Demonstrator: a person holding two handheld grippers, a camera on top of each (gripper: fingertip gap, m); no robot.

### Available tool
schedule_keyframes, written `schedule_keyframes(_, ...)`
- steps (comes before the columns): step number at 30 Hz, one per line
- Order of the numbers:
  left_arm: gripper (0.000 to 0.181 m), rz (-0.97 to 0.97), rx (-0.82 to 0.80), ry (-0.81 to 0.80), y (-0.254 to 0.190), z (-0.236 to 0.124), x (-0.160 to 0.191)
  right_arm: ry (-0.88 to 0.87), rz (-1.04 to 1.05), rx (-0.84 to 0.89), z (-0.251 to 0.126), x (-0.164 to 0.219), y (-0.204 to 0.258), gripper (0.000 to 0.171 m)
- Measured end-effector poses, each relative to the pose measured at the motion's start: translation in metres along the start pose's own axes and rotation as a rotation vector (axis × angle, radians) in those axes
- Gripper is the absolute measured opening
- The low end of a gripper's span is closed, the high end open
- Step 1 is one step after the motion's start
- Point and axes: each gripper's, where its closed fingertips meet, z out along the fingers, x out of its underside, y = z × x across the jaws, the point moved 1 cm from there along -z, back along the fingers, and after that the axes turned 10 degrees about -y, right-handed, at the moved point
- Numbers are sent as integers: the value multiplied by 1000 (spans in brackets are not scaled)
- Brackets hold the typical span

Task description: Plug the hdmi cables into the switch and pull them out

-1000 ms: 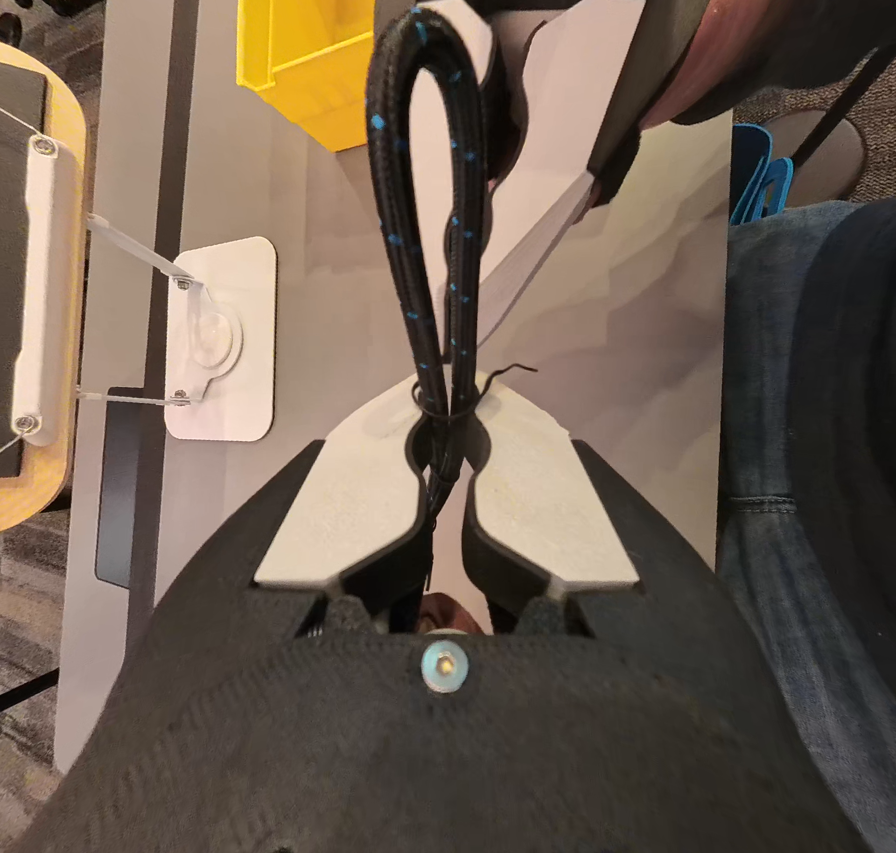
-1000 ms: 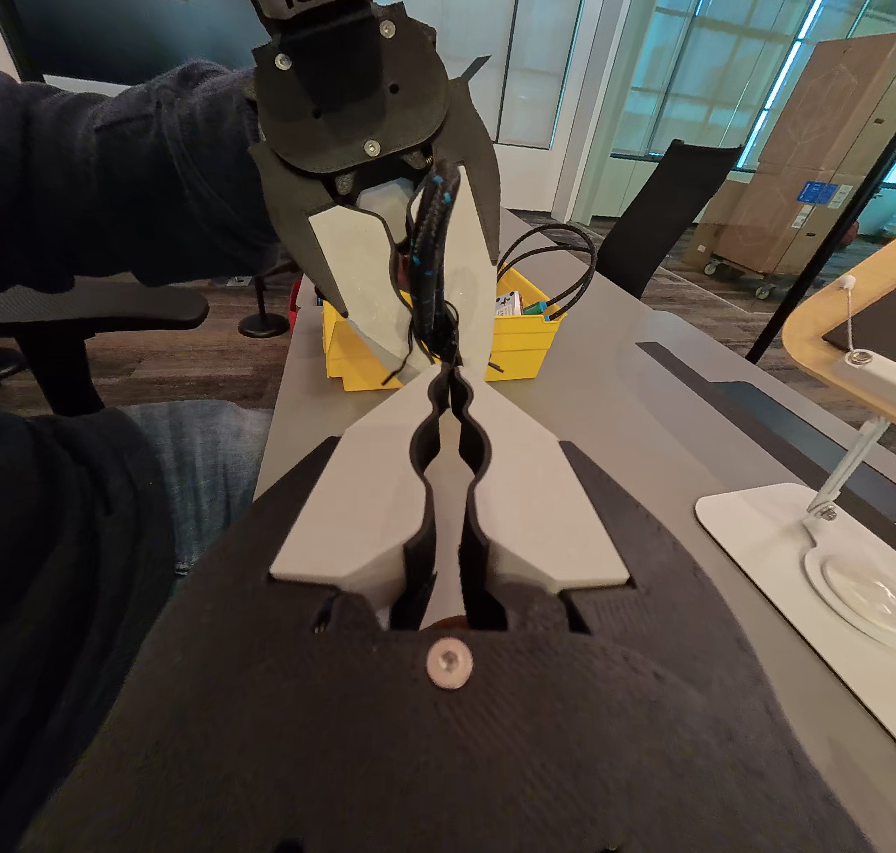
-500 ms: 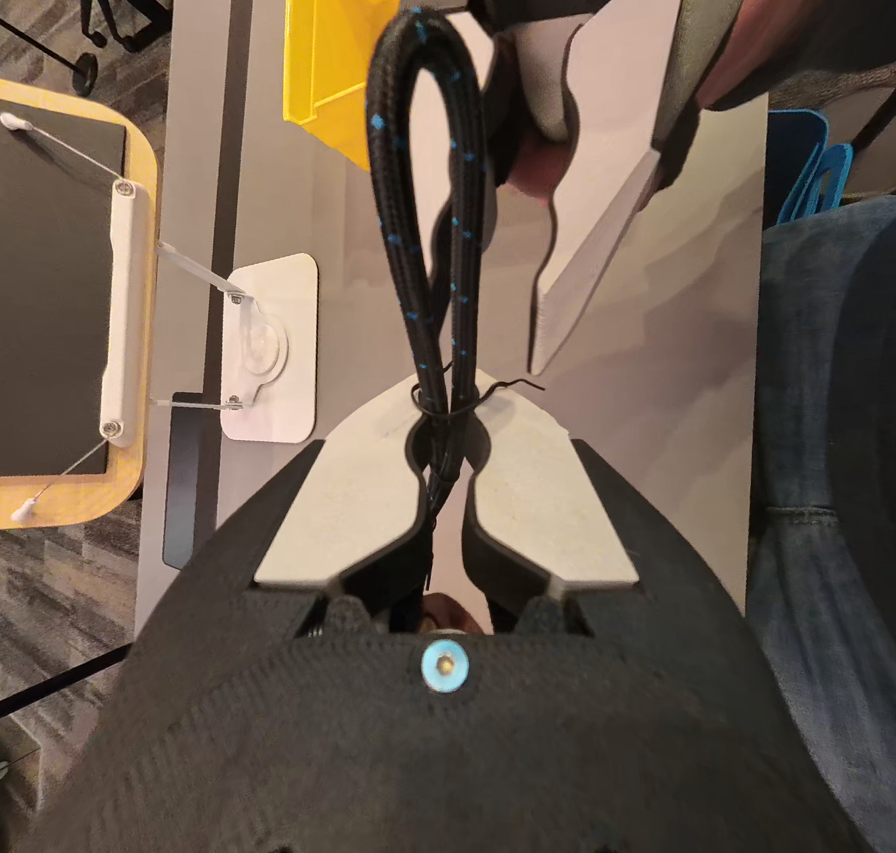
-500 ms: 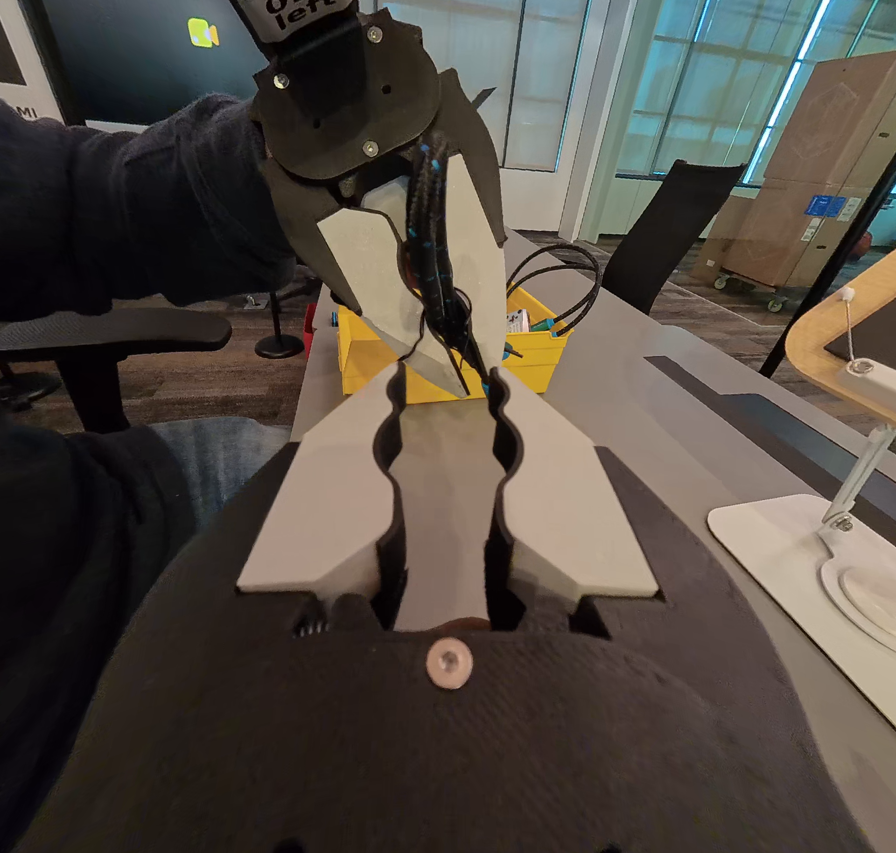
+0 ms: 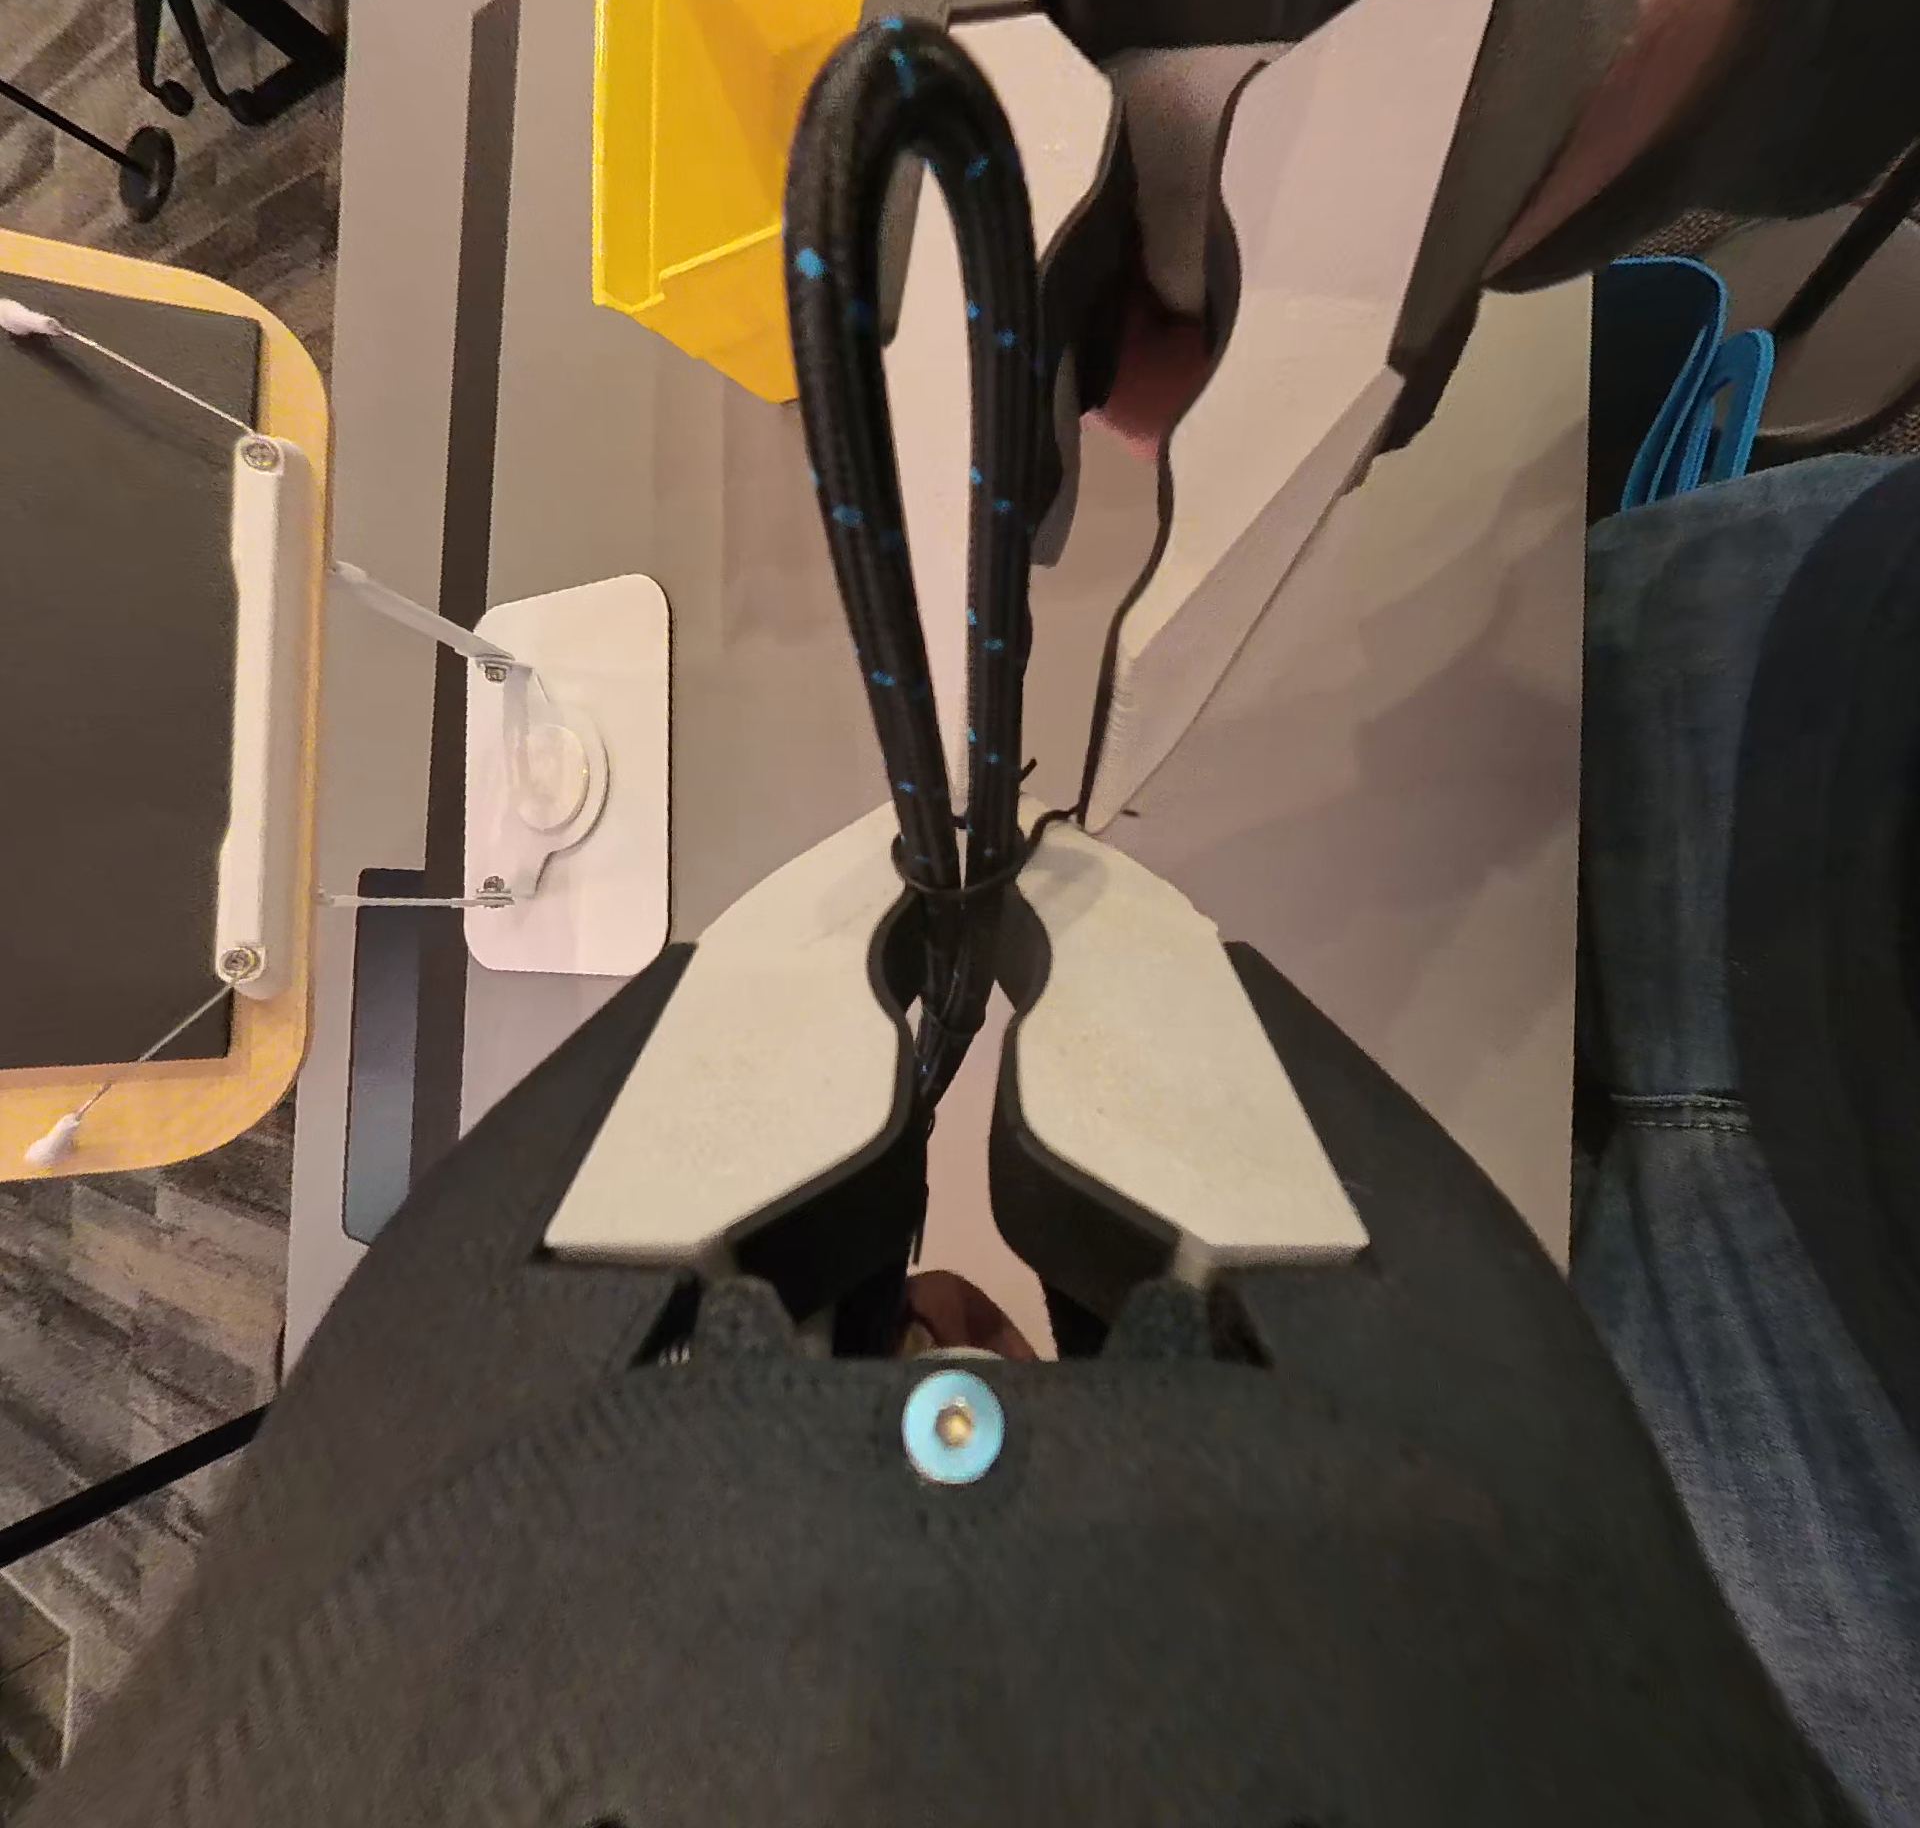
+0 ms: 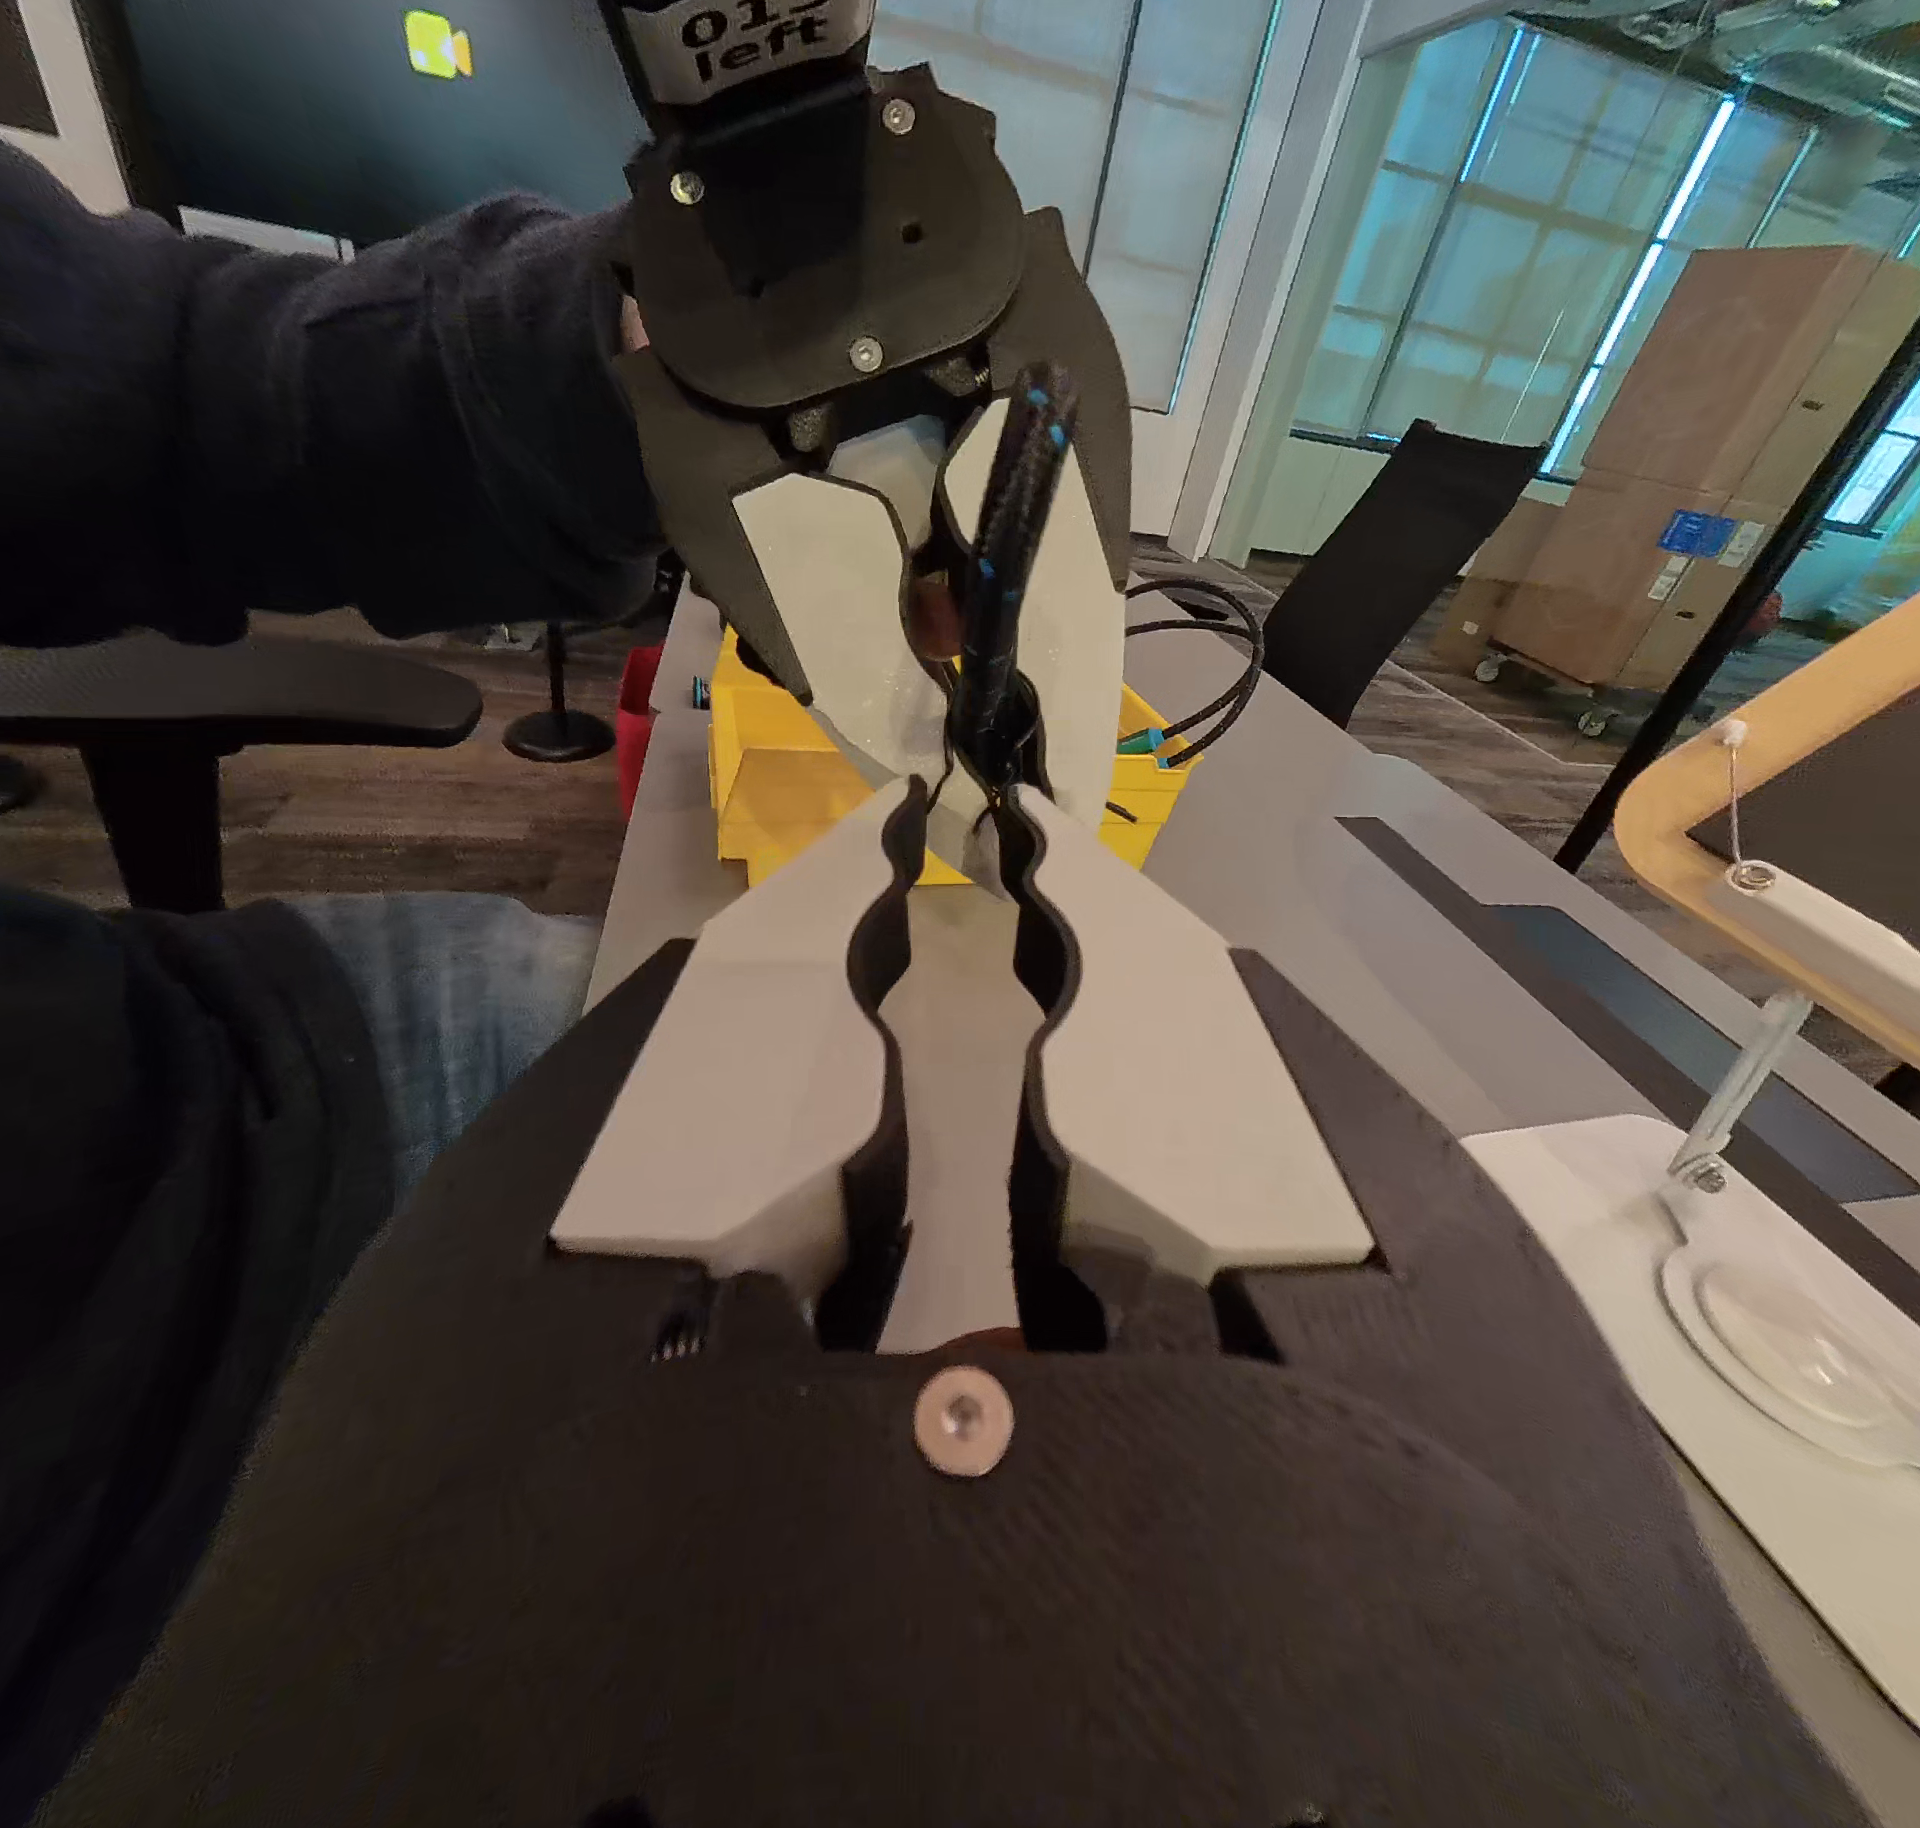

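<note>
- Cable [image 5: 914,490], black braid with blue flecks, is folded into a loop and bound by a thin tie; it is held up above the grey tabletop [image 5: 790,552].
- Left tool [image 5: 954,931] is clamped on the cable just below the tie.
- Right tool [image 6: 966,812] has its jaws parted, tips at the cable's tied end, gripping nothing.
- Yellow bin [image 6: 769,781] sits on the tabletop beyond.
</note>
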Motion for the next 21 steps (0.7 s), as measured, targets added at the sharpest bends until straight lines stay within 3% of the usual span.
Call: schedule_keyframes(21, 7, 71, -34, 21, -1, 0, -4, 11, 56, 59, -5, -2, -2, 0)
